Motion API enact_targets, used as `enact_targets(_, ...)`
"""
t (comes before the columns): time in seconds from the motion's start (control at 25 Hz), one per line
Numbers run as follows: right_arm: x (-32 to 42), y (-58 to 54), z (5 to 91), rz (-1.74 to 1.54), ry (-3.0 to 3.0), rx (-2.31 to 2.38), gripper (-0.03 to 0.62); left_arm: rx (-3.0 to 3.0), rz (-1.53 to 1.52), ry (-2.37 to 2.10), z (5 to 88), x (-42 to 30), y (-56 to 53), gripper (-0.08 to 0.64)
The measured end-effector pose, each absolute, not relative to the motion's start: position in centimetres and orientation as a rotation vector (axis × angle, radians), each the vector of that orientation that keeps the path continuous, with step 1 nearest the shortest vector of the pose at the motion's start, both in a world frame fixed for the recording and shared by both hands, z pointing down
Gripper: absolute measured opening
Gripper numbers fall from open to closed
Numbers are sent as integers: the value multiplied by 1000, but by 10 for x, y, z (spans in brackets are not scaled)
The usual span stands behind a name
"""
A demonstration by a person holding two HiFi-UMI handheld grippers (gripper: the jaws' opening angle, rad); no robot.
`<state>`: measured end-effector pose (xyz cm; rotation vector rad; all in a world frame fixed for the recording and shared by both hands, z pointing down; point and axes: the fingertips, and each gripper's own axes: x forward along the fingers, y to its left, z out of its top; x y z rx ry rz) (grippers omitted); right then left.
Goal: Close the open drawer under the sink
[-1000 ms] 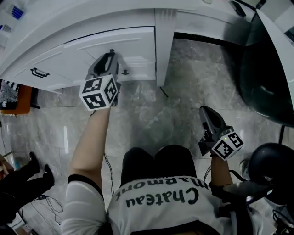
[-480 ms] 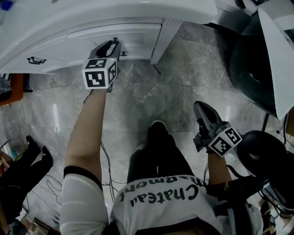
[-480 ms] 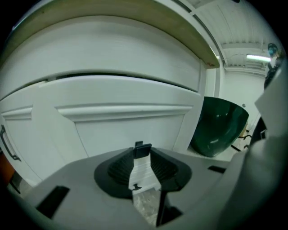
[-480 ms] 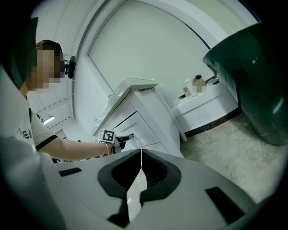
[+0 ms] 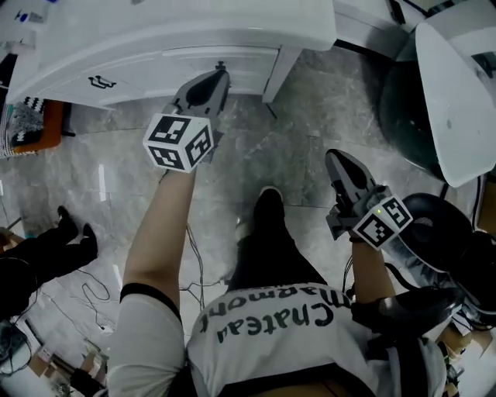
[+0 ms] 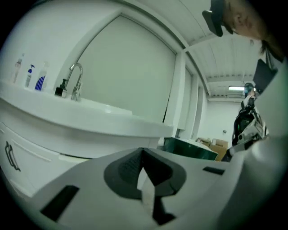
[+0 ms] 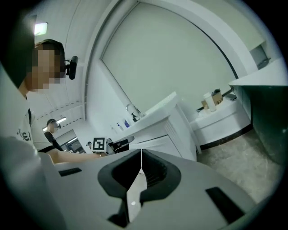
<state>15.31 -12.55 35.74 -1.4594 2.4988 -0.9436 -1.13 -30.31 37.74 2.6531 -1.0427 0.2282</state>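
- The drawer (image 5: 252, 66) sits under the white tabletop (image 5: 194, 23) of the sink cabinet. In the head view its front looks level with the cabinet face beside it.
- No dark gap and no jutting box shows along that front. I judge the drawer pushed home and the closing itself done.
- The panel further left, with a black handle (image 5: 101, 81), also lies flat, so nothing on this side of the cabinet seems to stand out.
- The left tool (image 5: 219, 77) is clenched. Its jaws have just been closing, and the left gripper view shows the pads met edge to edge with nothing between them.
- In the head view its tip overlaps the top of the drawer front, but that view cannot settle whether it touches.
- The left gripper view looks past the tool at the tabletop edge and the faucet (image 6: 75, 81), not at a drawer face, so I take it to be clear of the drawer.
- The right tool (image 5: 335, 159) hangs over the grey stone floor (image 5: 310, 116), well apart from the cabinet. It is likewise clenched on nothing, with its pads together in the right gripper view.
- What is left, as I read it, is very little. At most a check that the front is fully seated, since the countertop overhang hides the drawer's upper edge from above.
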Motion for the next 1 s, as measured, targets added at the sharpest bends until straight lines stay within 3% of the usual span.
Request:
enact_targets(0.2, 128, -118, 275, -808, 2491, -1321, 12, 2742, -4, -948, 266, -21, -245, 9)
enact_targets(0.52, 84, -91, 167, -646, 2642, -1170, 12, 2723, -21, -976, 158, -49, -163, 9)
enact_targets(1.0, 24, -13, 74, -369, 2866, -1094, 12, 2849, -8, -922, 66, -87, -23, 9)
